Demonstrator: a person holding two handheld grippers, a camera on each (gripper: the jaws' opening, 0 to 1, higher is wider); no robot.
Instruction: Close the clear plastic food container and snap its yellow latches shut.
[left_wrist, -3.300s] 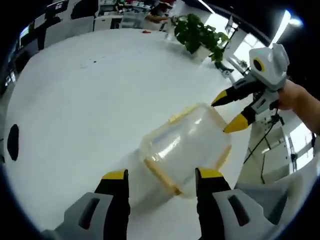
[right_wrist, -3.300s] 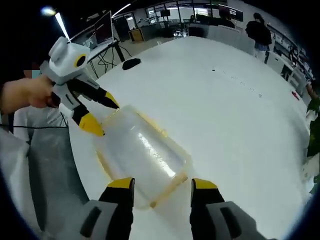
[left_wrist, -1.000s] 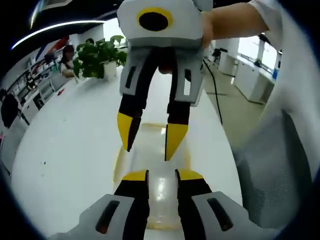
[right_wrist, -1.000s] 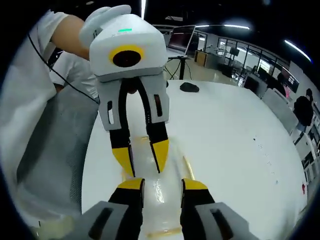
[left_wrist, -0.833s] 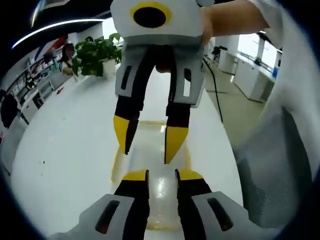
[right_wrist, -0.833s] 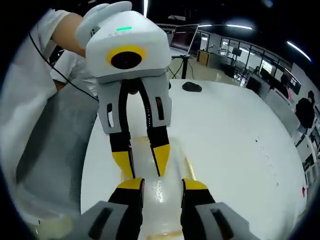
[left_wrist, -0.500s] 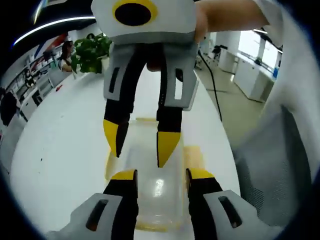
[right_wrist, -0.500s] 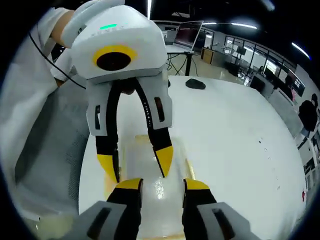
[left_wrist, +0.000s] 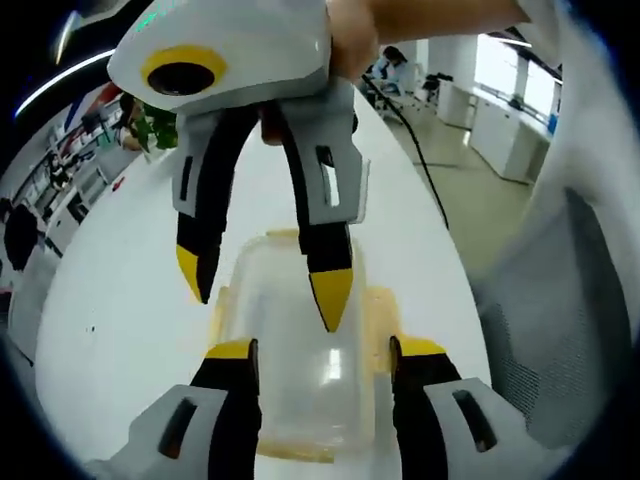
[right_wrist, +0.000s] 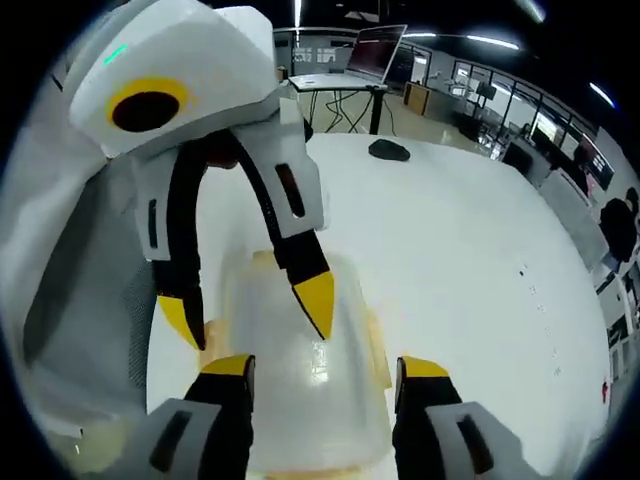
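Where office meets white table

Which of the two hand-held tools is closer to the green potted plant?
Right. In the left gripper view, the right tool hangs over the plastic box with the plant beyond it; the left tool is at the box's end away from the plant.

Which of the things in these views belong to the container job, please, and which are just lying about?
Job: container, its yellow latches, left gripper, right gripper.
Lying about: potted plant, black mouse, laptop.
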